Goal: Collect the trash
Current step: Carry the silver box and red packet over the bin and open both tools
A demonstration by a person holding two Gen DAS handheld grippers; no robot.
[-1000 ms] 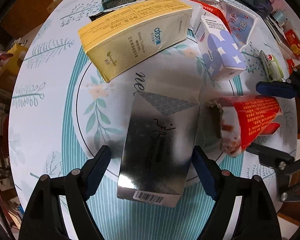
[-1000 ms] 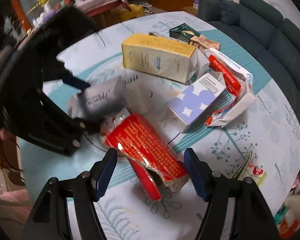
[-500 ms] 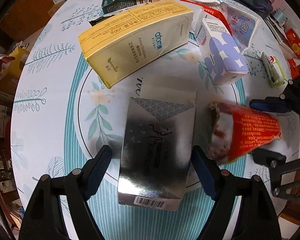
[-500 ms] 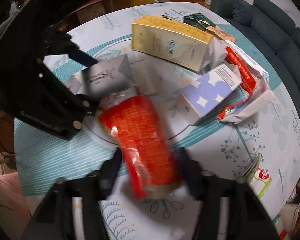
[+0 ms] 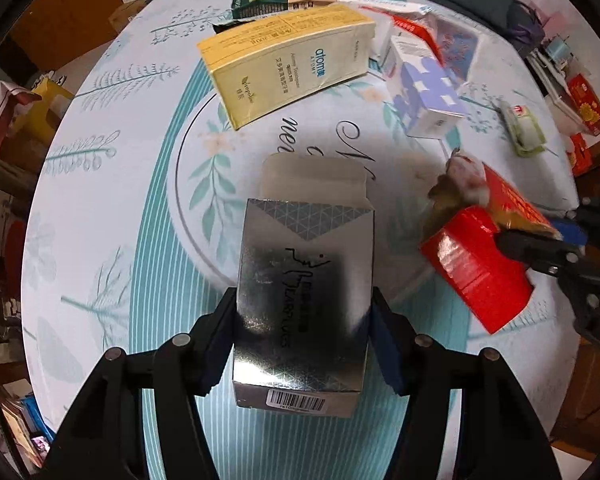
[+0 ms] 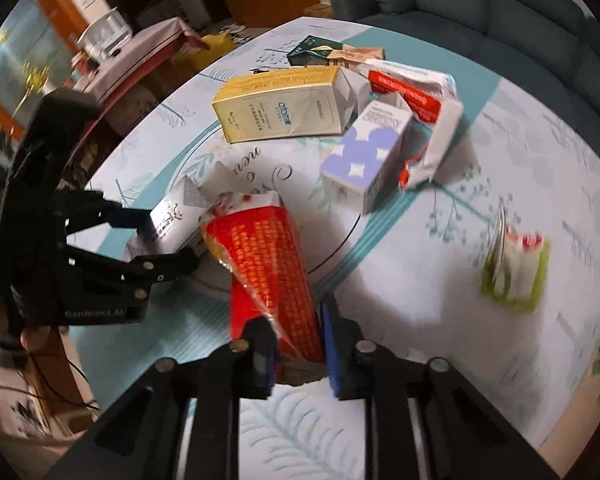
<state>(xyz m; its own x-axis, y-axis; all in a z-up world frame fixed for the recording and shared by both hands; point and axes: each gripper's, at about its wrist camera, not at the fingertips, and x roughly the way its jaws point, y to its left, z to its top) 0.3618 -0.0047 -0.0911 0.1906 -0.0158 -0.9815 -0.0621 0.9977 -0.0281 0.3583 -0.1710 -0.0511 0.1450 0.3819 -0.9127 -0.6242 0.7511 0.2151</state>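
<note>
Round floral-cloth table [image 5: 100, 208], both grippers closing on trash.
Left gripper [image 5: 304, 344] is clamping the silver box [image 5: 304, 292] mid-table; right gripper [image 6: 298, 350] is squeezing the red wrapper [image 6: 268, 264] beside it. Yellow box [image 5: 288, 60], purple carton [image 5: 424, 88] and far-edge scraps are still waiting.

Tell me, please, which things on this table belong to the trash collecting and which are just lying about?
In hand for the job:
- silver box, gripped by the left claw, whose jaws have just been closing
- red wrapper, pinched by the right claw, also just closed in

Lying about on the table, not yet picked up:
- yellow box
- purple and white carton
- green packet
</note>
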